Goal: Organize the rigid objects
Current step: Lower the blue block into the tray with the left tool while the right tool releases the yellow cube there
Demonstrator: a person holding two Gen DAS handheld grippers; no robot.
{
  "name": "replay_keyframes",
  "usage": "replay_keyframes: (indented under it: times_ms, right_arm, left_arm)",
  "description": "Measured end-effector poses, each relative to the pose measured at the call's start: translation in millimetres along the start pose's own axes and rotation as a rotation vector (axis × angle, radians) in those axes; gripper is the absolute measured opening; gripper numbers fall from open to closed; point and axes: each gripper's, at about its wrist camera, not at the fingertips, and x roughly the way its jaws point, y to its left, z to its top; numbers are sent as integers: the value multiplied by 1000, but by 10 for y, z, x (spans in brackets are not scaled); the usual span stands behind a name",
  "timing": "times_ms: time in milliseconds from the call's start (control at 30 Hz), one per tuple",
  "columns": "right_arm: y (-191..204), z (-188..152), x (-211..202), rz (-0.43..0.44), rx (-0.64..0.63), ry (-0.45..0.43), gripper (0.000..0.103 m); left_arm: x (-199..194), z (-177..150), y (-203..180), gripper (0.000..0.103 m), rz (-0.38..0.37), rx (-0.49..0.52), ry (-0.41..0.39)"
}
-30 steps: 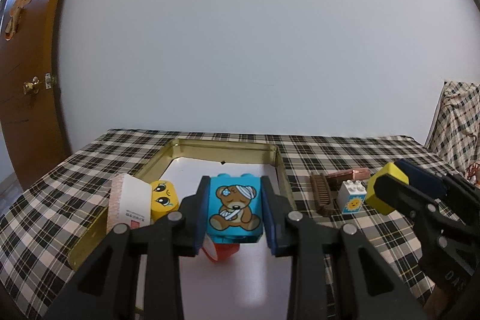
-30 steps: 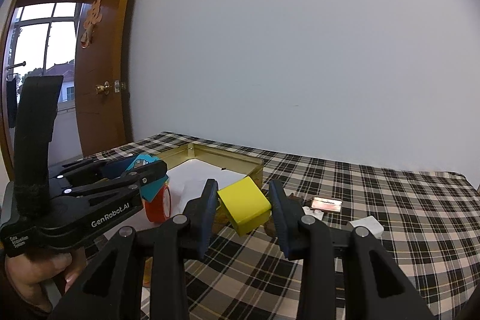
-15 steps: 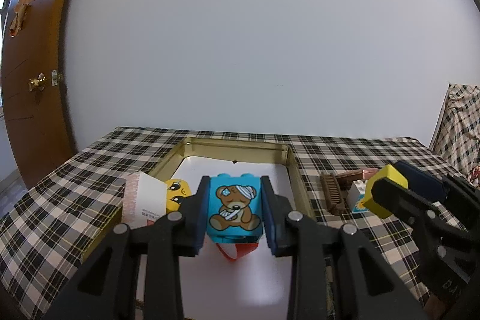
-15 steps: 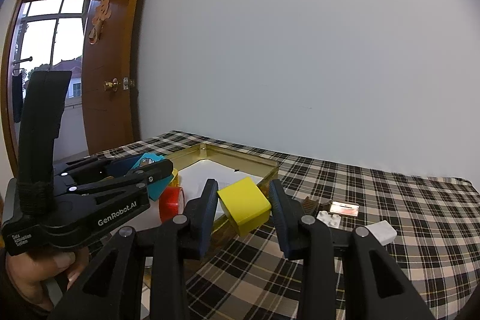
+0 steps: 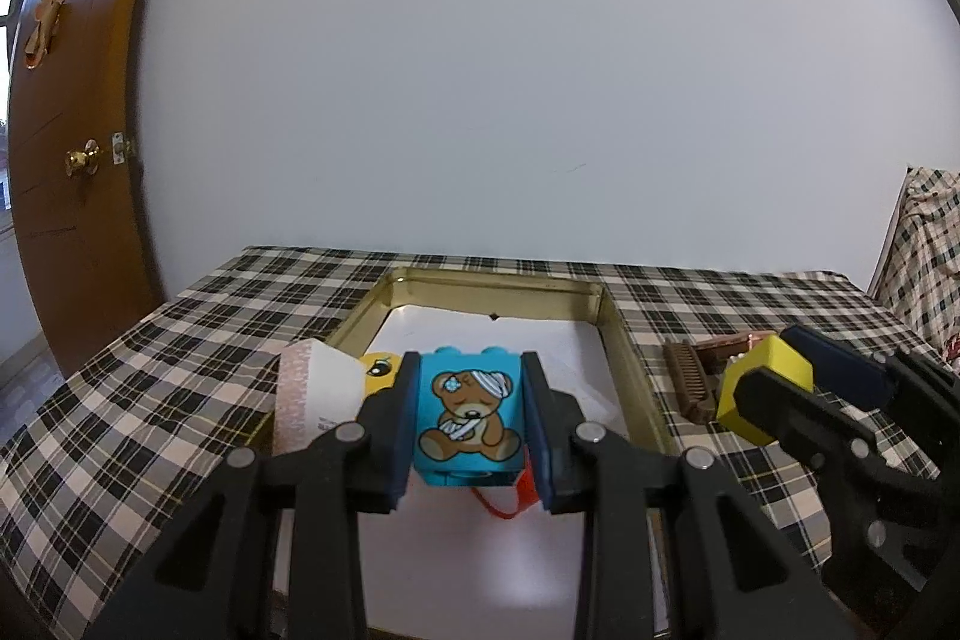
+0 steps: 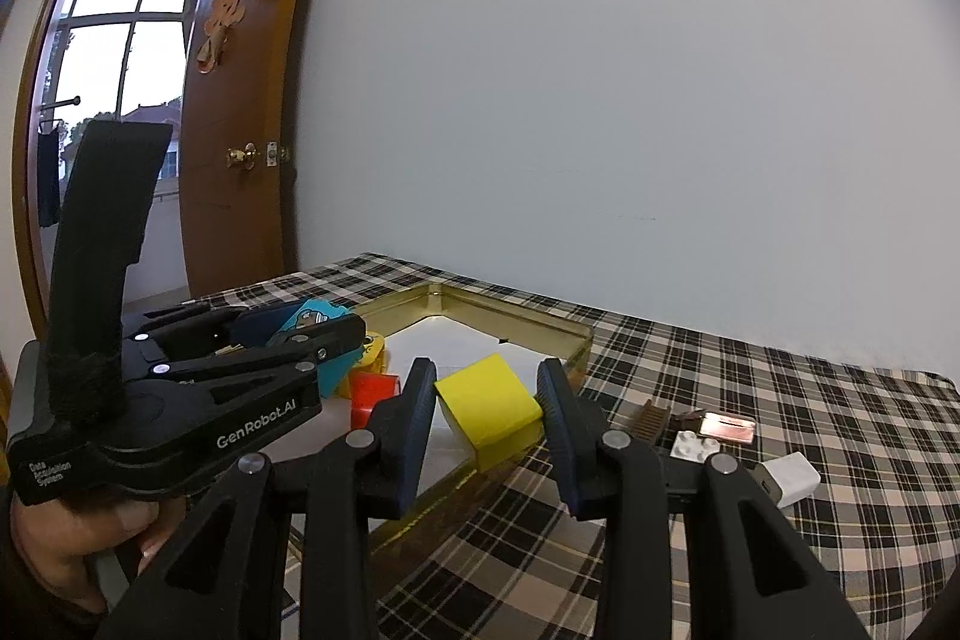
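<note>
My left gripper (image 5: 471,424) is shut on a blue toy brick with a bandaged bear (image 5: 469,415), held above the white floor of a shallow gold tin tray (image 5: 633,358). A yellow face brick (image 5: 379,367), a white and pink box (image 5: 315,394) and a red piece (image 5: 516,496) lie in the tray, partly hidden behind the brick. My right gripper (image 6: 487,415) is shut on a plain yellow block (image 6: 489,406), held over the tray's right rim (image 6: 516,328). In the left wrist view the right gripper (image 5: 774,394) shows at the right edge.
On the checked tablecloth (image 6: 780,388) right of the tray lie a brown comb (image 5: 687,379), a copper-coloured case (image 6: 726,424), a white studded brick (image 6: 690,445) and a white charger (image 6: 789,478). A wooden door (image 6: 240,130) stands open at the left. A plain wall backs the table.
The right gripper has drifted left with the yellow block, from beside the tray to over its right rim. The left gripper keeps the bear brick over the tray, nearly still.
</note>
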Motion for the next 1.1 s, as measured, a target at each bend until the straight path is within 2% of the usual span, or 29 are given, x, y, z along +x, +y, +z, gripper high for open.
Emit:
replay_keyframes:
  times_ms: [833, 933, 1100]
  right_arm:
    - [256, 61, 276, 55, -35, 59, 38]
    - [241, 66, 315, 65, -25, 71, 38]
    - [168, 84, 448, 86, 4, 109, 38]
  left_arm:
    - [152, 37, 320, 30, 28, 0, 41]
    - [218, 47, 352, 30, 39, 11, 64]
    - [366, 60, 397, 30, 13, 22, 132]
